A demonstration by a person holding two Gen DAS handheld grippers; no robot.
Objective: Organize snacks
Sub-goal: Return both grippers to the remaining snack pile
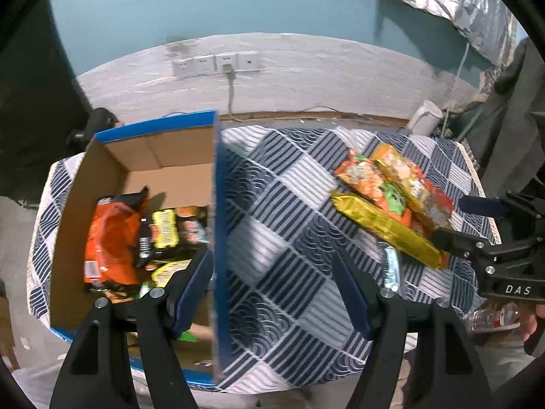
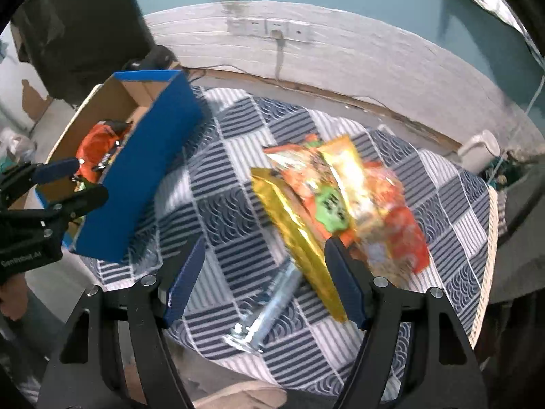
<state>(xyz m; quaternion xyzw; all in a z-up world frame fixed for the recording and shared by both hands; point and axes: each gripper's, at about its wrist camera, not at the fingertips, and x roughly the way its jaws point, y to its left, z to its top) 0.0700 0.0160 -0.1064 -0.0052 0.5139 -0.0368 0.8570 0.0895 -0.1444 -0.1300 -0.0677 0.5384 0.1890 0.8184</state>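
Observation:
A blue cardboard box (image 1: 218, 204) stands at the table's left and holds an orange bag (image 1: 109, 242) and yellow-black packets (image 1: 167, 228). It also shows in the right wrist view (image 2: 150, 163). A pile of snack packets lies at the right: a gold packet (image 1: 385, 228) (image 2: 293, 228), orange packets (image 1: 371, 180) (image 2: 327, 187) and a silver packet (image 2: 269, 306). My left gripper (image 1: 272, 272) is open and empty, straddling the box's right wall. My right gripper (image 2: 264, 269) is open and empty, just above the gold and silver packets.
The table wears a blue-and-white checked cloth (image 1: 289, 225). A white jug (image 1: 425, 119) stands at the back right edge. Wall sockets with a cable (image 1: 218, 64) are behind. A plastic bottle (image 1: 494, 317) shows below the right gripper.

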